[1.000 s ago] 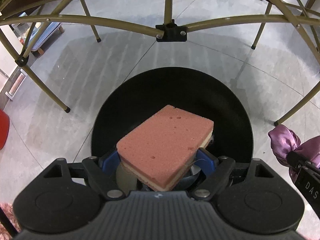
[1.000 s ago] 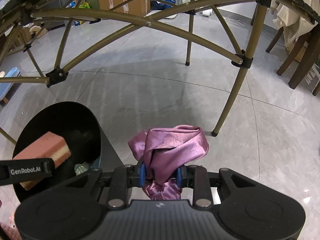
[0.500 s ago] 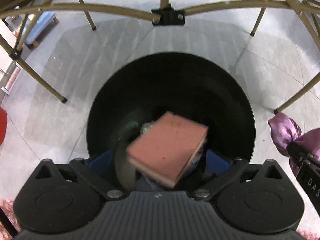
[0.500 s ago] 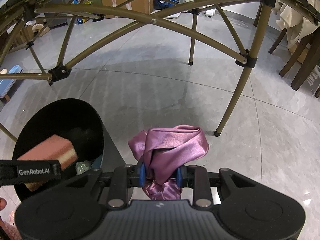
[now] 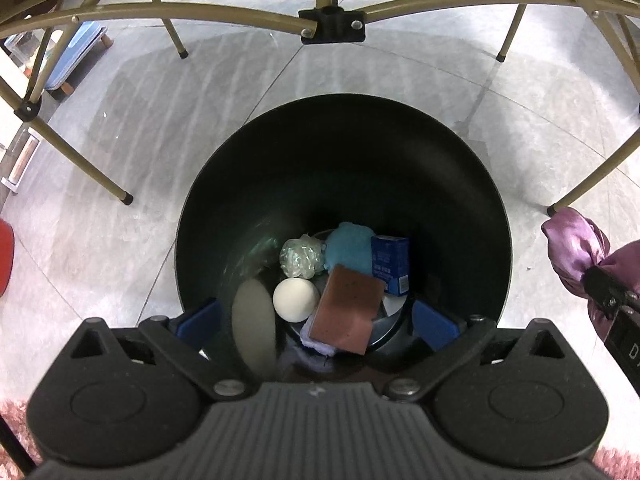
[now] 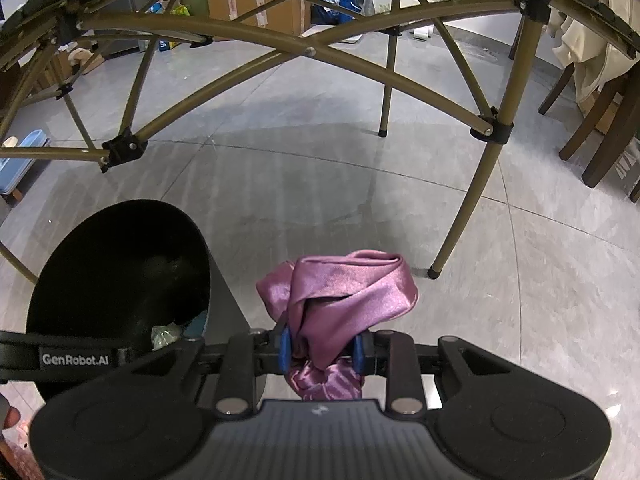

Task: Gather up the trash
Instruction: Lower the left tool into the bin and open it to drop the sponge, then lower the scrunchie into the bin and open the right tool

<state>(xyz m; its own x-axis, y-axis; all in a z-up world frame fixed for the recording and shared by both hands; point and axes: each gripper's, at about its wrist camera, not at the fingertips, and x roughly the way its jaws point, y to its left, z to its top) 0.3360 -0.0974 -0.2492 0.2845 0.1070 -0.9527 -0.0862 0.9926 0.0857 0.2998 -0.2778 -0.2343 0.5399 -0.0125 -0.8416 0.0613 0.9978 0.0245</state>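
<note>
The left hand-held gripper pointed steeply down over the mouth of the black trash bin. Its two blue pads stood spread wide, one at each side of the near rim, and nothing was between them.

The pink sponge lay released at the bottom of the bin. It rested tilted, with its broad pink face turned up and its long axis running from the near side toward the far right. Close beside it were a white ball, a crumpled piece of clear plastic, a blue lump and a small blue carton that stood upright against the sponge's far edge.

The right hand-held gripper was just beside the bin, on its right, and pointed down at a slant toward the grey tiled floor. Its pads were clenched on a purple satin cloth, which bunched up above them and hung a little below them.

The bin stood on the floor under a folding frame of olive metal tubes. The frame's legs came down to the floor near the bin on both sides, and its cross tubes passed above the far rim. Between the legs the floor was bare. A strip of pink shaggy rug showed at the near corners.
</note>
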